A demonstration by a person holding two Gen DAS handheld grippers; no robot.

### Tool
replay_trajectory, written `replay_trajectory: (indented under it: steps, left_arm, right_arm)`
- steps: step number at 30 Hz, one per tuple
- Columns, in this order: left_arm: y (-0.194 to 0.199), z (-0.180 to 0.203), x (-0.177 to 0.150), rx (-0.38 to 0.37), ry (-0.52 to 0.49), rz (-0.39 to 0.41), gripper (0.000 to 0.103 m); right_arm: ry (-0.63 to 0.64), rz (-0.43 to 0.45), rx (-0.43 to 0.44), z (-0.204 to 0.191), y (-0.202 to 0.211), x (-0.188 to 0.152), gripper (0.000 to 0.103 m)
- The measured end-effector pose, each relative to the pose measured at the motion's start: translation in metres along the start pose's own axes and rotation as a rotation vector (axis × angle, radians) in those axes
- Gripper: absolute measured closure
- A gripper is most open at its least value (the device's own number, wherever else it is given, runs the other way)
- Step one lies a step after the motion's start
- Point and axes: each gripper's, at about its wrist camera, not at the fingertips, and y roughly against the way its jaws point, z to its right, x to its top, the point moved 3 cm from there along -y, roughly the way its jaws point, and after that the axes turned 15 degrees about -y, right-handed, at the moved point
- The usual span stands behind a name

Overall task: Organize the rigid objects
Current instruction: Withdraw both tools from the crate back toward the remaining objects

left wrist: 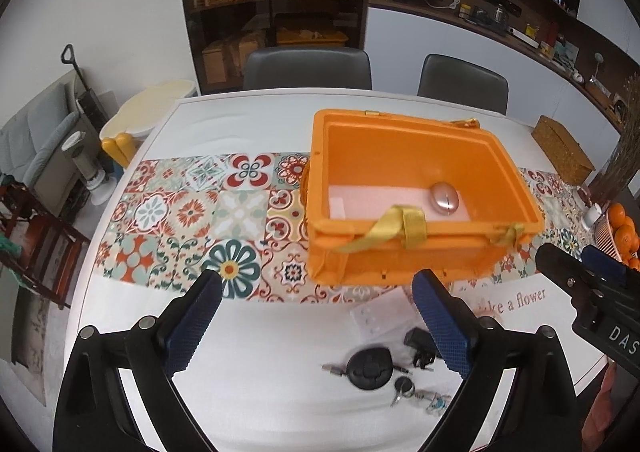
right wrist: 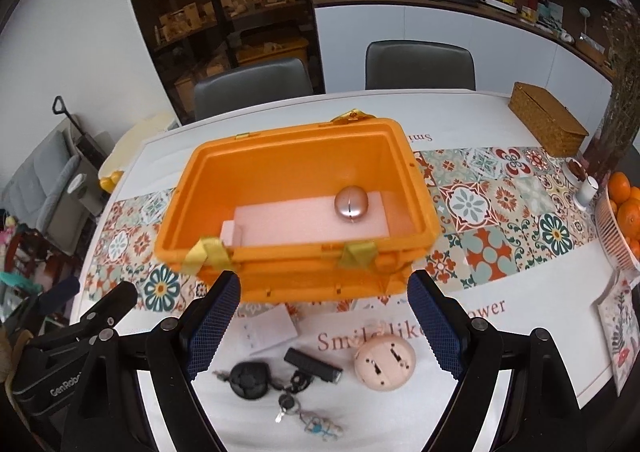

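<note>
Orange box (right wrist: pixel 296 212) stands open holding one metallic ball (right wrist: pixel 352 202), so both the left gripper (left wrist: pixel 316 316) and right gripper (right wrist: pixel 322 322) hover spread and empty above the loose items (right wrist: pixel 288 376) awaiting collection.

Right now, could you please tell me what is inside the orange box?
The orange box holds one metallic egg-shaped object resting on a pale pink foam pad that covers most of the floor. The near wall hides the front strip of the floor, so anything there cannot be seen.

Orange box (right wrist: pixel 296 156), floral-tiled runner (right wrist: pixel 480 228), seemingly pinkish metallic ball (right wrist: pixel 351 203)
</note>
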Motion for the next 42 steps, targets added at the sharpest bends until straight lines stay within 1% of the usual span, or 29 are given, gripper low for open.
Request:
replay_trajectory:
  steps: [5,15,23,29,33,42]
  left_arm:
    - [0.009,0.008,-0.021,0.021,0.001,-0.011,0.005]
    - [0.025,0.016,-0.057,0.042,0.044,-0.032,0.005]
    - [0.03,0.022,-0.084,0.052,0.068,-0.054,0.005]
    - [0.027,0.024,-0.104,0.064,0.079,-0.085,0.005]
    - [0.02,0.023,-0.118,0.063,0.093,-0.12,0.005]
    - [-0.006,0.026,-0.146,0.03,0.11,-0.192,0.005]
  right_arm:
    - [0.018,-0.006,0.024,0.008,0.007,-0.018,0.017]
    - [0.037,-0.023,0.064,0.022,0.016,-0.051,0.017]
    - [0.067,-0.056,0.079,0.026,0.013,-0.075,0.017]
    - [0.092,-0.086,0.082,0.027,0.008,-0.092,0.017]
    - [0.108,-0.114,0.08,0.025,0.0,-0.104,0.017]
    - [0.13,-0.182,0.065,0.026,-0.022,-0.128,0.018]
